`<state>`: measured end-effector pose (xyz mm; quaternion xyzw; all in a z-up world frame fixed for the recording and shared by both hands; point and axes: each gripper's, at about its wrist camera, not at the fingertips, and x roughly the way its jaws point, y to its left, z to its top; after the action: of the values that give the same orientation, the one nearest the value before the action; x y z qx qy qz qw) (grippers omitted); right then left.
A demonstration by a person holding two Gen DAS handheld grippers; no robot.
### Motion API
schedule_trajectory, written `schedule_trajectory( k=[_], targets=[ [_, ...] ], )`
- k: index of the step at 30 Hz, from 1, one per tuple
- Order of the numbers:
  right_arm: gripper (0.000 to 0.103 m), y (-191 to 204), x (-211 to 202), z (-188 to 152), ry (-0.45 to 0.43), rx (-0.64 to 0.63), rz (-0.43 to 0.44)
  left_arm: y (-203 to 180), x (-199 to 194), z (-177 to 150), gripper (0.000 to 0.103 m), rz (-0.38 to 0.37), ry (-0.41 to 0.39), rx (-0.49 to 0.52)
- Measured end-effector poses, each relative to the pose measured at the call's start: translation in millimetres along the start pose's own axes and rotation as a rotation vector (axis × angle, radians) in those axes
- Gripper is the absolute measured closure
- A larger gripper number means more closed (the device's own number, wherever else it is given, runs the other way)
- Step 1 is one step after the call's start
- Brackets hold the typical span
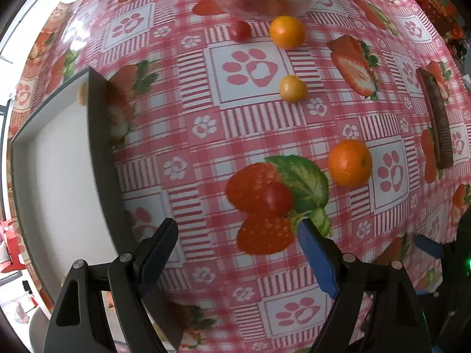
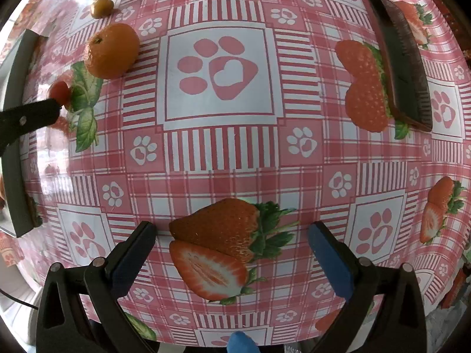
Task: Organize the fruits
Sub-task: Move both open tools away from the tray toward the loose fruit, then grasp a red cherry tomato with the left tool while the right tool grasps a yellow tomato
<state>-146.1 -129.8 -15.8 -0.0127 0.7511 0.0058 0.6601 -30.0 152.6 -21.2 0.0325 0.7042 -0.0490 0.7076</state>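
Note:
Loose fruit lies on the strawberry-print tablecloth. In the left wrist view a red cherry tomato (image 1: 278,198) sits just beyond my left gripper (image 1: 237,229), which is open above the cloth and holds nothing. A mandarin (image 1: 350,163) lies to its right; further off are a small yellow fruit (image 1: 292,88), another mandarin (image 1: 287,32) and a second tomato (image 1: 240,31). A glass bowl (image 1: 279,8) of fruit stands at the far edge. My right gripper (image 2: 232,229) is open over a printed strawberry only. Its view shows the near mandarin (image 2: 113,51) and the tomato (image 2: 60,91) at far left.
A white tray (image 1: 59,176) with a dark rim lies left of the fruit; its rim (image 2: 14,176) also shows in the right wrist view. A long brown comb-like object (image 1: 437,123) (image 2: 397,58) lies at the right. One finger of the left gripper (image 2: 29,117) reaches in beside the tomato.

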Motion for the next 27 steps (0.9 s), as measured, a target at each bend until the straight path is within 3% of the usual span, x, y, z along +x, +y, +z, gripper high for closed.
schedule_trajectory(
  k=[6, 8, 10, 12, 15, 17, 20, 23, 27],
  targets=[
    [0.0, 5.8, 0.4, 2.1, -0.007, 0.001, -0.005, -4.3, 7.8, 12.1, 0.02, -0.022, -0.016, -0.029],
    [0.0, 3.5, -0.4, 0.3, -0.012, -0.001, -0.006, -3.5, 11.9, 15.5, 0.036, -0.027, -0.006, -0.04],
    [0.0, 4.0, 3.1, 0.5, -0.014, -0.001, -0.007, -0.4, 18.9, 14.7, 0.045, -0.03, 0.026, -0.054],
    [0.0, 4.4, 3.1, 0.8, -0.017, -0.001, -0.007, -3.9, 19.1, 16.8, 0.045, -0.023, 0.012, -0.049],
    [0.0, 4.4, 2.6, 0.3, -0.023, -0.002, -0.008, -9.5, 20.3, 19.6, 0.053, -0.011, 0.004, -0.045],
    [0.0, 4.5, 2.7, 0.0, -0.03, -0.002, -0.009, -12.4, 19.5, 21.2, 0.069, -0.006, -0.005, -0.037],
    [0.0, 5.0, 1.6, -2.3, -0.055, -0.006, -0.011, -13.4, 17.1, 21.5, 0.08, -0.006, -0.009, -0.036],
    [0.0, 5.4, 0.0, -7.3, -0.079, -0.007, -0.011, -5.1, 10.8, 17.7, 0.08, -0.035, -0.008, -0.058],
    [0.0, 5.1, 0.7, -4.2, -0.045, -0.007, -0.01, 7.3, 5.4, 9.7, 0.08, -0.045, -0.013, -0.062]
  ],
)
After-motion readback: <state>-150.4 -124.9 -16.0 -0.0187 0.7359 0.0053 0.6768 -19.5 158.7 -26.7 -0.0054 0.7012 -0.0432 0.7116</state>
